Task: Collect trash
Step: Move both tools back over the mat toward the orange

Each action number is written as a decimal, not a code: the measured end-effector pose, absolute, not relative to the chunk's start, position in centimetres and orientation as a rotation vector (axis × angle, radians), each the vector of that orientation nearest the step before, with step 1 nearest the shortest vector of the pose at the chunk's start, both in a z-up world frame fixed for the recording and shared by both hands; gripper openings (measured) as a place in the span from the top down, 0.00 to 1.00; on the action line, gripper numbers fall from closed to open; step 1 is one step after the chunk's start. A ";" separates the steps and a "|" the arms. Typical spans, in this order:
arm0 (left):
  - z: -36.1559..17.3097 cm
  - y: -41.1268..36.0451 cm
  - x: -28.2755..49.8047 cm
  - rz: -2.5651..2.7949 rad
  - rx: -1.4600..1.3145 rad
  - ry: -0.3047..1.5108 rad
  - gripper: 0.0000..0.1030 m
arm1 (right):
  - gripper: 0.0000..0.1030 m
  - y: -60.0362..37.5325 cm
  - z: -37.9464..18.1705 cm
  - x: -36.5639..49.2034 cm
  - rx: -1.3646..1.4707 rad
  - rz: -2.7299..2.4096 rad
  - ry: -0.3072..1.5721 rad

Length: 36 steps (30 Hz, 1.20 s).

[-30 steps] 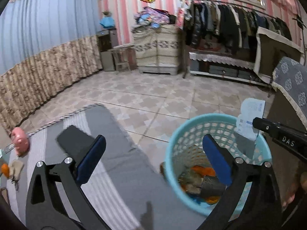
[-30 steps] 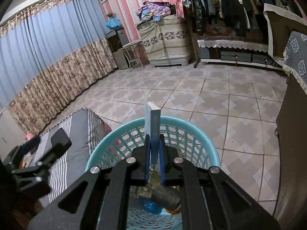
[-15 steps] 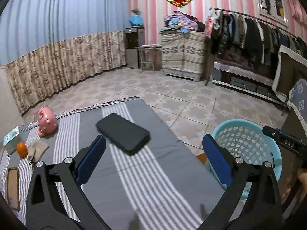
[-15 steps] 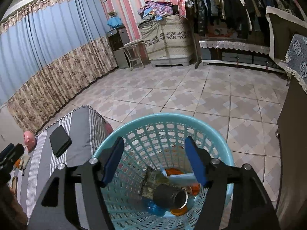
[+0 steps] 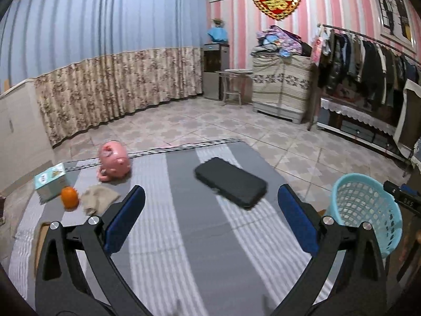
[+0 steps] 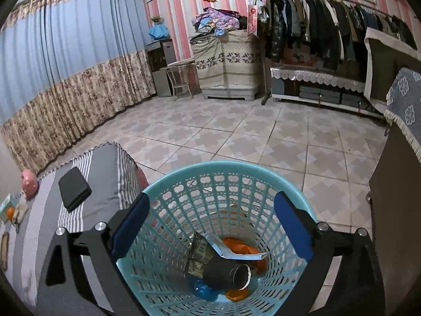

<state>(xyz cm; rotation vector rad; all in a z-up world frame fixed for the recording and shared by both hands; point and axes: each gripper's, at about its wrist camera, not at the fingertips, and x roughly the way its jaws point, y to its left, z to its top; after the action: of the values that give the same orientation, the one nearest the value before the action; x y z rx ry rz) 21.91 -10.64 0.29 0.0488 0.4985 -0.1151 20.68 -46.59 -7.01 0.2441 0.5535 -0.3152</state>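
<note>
- Several pieces of trash [image 6: 226, 260] lie at the bottom of the turquoise basket [image 6: 184, 179]: a dark tube, a flat pale packet, orange scraps and something blue, heaped loosely as dropped things would be.
- Directly above that basket hangs the right tool [image 6: 211, 226], jaws spread wide and holding nothing; its place over the opening suits a drop, so I judge this hand free for another item.
- Over the striped surface hovers the left tool [image 5: 210, 218], released and empty as well, pointed toward the things lying there, likely to pick the next piece.
- Nearest to it lies a black flat case [image 5: 230, 181]; farther left sit a pink piggy toy [image 5: 114, 164], a small printed box [image 5: 50, 180], an orange ball [image 5: 69, 197] just beside the box, and a crumpled beige cloth [image 5: 98, 198]. Which of these counts as trash I cannot tell.
- All of them rest on a bed [image 5: 184, 250] covered in grey and white stripes, with the basket standing on the floor just beside its corner, within easy reach.
- Around this: a patterned tile floor [image 6: 236, 131], blue and floral curtains [image 5: 105, 65], a pink striped wall, and a clothes rack [image 6: 329, 21] hung with dark coats.
</note>
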 end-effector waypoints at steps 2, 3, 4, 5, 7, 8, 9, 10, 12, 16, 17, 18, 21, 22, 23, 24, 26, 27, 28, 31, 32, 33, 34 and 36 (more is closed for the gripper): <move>0.4 -8.9 21.7 -0.089 0.046 0.497 0.05 | 0.09 -46.2 -6.9 20.6 0.235 -0.313 0.547; 0.3 -8.0 21.7 -0.077 0.042 0.499 0.05 | 0.08 -45.7 -6.9 20.5 0.232 -0.312 0.539; 0.2 -7.0 21.6 -0.066 0.037 0.501 0.05 | 0.06 -45.4 -6.8 20.3 0.231 -0.310 0.532; 0.2 -6.4 21.5 -0.059 0.033 0.503 0.05 | 0.05 -45.0 -6.8 20.2 0.229 -0.310 0.523; -0.1 -4.3 21.4 -0.037 0.021 0.509 0.05 | 0.04 -44.3 -6.8 20.2 0.219 -0.307 0.516; -0.3 -3.4 21.3 -0.028 0.016 0.511 0.05 | 0.04 -43.7 -6.8 20.2 0.209 -0.304 0.517; -0.5 -2.4 21.1 -0.019 0.009 0.514 0.05 | 0.04 -43.2 -6.7 20.2 0.200 -0.301 0.517; -0.8 -1.1 21.1 -0.004 0.000 0.520 0.05 | 0.04 -42.8 -6.7 20.2 0.195 -0.299 0.517; -1.0 0.7 20.9 0.018 -0.014 0.526 0.05 | 0.04 -41.6 -6.6 20.2 0.178 -0.280 0.519; -1.8 5.3 20.5 0.081 -0.032 0.529 0.05 | 0.04 -38.3 -6.1 20.0 0.139 -0.222 0.506; -1.9 5.9 20.4 0.095 -0.029 0.529 0.05 | 0.04 -37.7 -6.1 20.0 0.137 -0.213 0.507; -2.0 6.8 20.3 0.113 -0.023 0.529 0.05 | 0.04 -36.7 -6.2 20.2 0.134 -0.205 0.512; -2.7 9.9 20.0 0.152 -0.011 0.542 0.05 | 0.04 -34.4 -6.7 20.6 0.141 -0.170 0.530; -3.1 11.1 19.9 0.167 -0.006 0.547 0.05 | 0.04 -33.6 -7.0 20.7 0.140 -0.161 0.536; -3.4 12.0 19.8 0.180 0.000 0.556 0.05 | 0.04 -32.7 -7.3 20.9 0.136 -0.153 0.549; -3.6 12.7 19.9 0.188 0.004 0.566 0.05 | 0.04 -32.1 -7.6 21.1 0.131 -0.153 0.560; -4.4 14.3 20.1 0.194 0.013 0.599 0.05 | 0.04 -30.5 -8.2 21.6 0.113 -0.144 0.591; -4.8 15.0 20.4 0.195 0.012 0.614 0.05 | 0.04 -29.8 -8.4 21.9 0.105 -0.134 0.600; -5.2 15.8 20.6 0.197 0.008 0.627 0.05 | 0.04 -28.9 -8.7 22.2 0.092 -0.126 0.613; -5.5 17.5 21.6 0.207 -0.001 0.634 0.05 | 0.04 -26.9 -9.2 23.0 0.062 -0.104 0.640; -5.6 17.7 22.0 0.207 -0.001 0.634 0.05 | 0.04 -26.3 -9.4 23.2 0.055 -0.097 0.649; -5.5 17.8 22.4 0.206 0.002 0.634 0.05 | 0.04 -25.5 -9.5 23.6 0.045 -0.088 0.662; -5.5 18.1 23.2 0.207 0.015 0.632 0.05 | 0.04 -25.1 -9.6 23.8 0.041 -0.083 0.671; -5.4 17.8 24.5 0.208 0.049 0.628 0.05 | 0.04 -24.2 -9.5 24.6 0.045 -0.067 0.685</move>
<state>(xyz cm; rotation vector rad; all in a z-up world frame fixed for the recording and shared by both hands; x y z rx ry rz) 24.47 17.77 -5.38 0.0486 0.6283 0.2084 24.61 -24.24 -9.54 0.0452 0.6848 -0.0667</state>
